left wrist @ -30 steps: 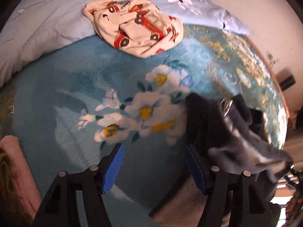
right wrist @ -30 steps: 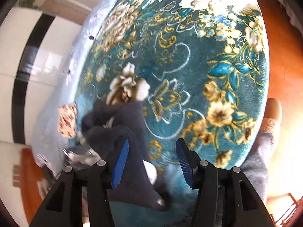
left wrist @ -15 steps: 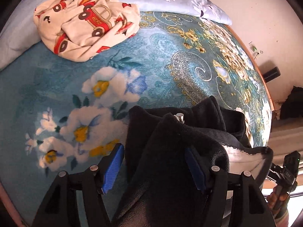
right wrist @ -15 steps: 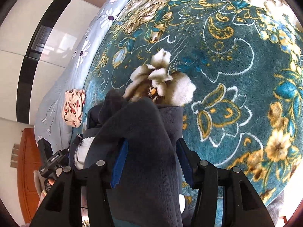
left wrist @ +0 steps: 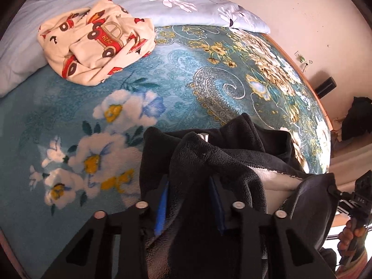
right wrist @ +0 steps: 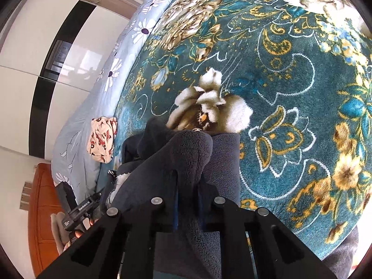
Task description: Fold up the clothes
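Note:
A dark fleece jacket [left wrist: 223, 162] with a pale lining lies bunched on the teal flowered blanket [left wrist: 69, 107]. My left gripper [left wrist: 189, 200] is shut on a fold of its fleece, the blue pads pressed into the cloth. In the right wrist view the same jacket [right wrist: 186, 153] rises between the fingers, and my right gripper [right wrist: 187, 200] is shut on another fold, a metal snap showing at the top. The two grips sit near each other on the garment. A cream garment with red car prints [left wrist: 97, 41] lies crumpled further up the bed.
A pale blue flowered quilt [left wrist: 186, 7] runs along the far side of the bed. The blanket [right wrist: 290, 81] spreads wide to the right. A white and black wardrobe [right wrist: 46, 58] and an orange wooden floor stand beyond. A person's hand [left wrist: 351, 239] holds the other gripper's handle.
Both grippers went from open to shut on the dark jacket. A second ago the jacket lay off to the side of each gripper; now it fills the space between the fingers.

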